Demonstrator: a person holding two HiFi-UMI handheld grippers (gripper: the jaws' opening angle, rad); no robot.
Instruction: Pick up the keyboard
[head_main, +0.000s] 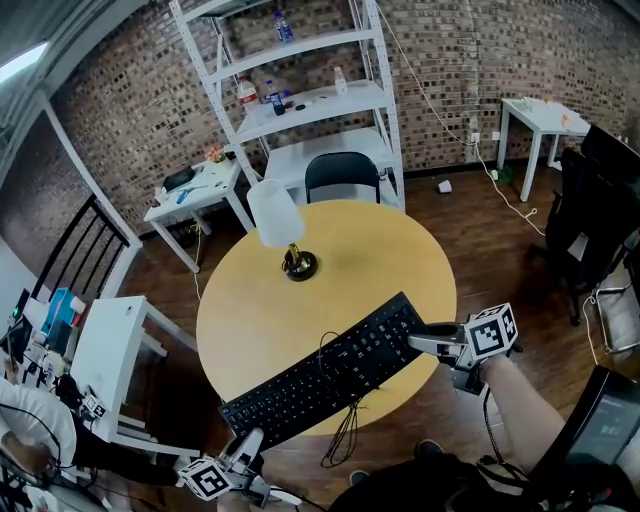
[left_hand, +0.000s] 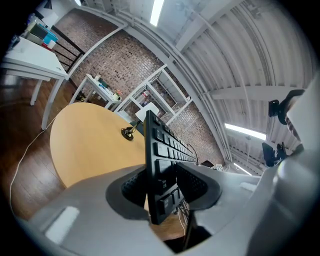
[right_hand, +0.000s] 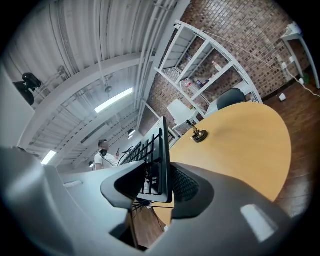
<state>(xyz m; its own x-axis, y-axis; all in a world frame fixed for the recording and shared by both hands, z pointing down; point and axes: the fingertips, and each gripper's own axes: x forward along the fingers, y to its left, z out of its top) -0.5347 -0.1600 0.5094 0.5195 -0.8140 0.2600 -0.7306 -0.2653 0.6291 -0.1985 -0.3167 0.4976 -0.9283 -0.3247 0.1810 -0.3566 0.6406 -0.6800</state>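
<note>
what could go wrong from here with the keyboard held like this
The left hand-held gripper and right hand-held gripper each pinch only a short end of the keyboard, so it may slip or twist out. Its cable dangles past the table edge and might snag. A swing could knock the lamp.

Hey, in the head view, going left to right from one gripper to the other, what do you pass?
left gripper → black keyboard → right gripper
</note>
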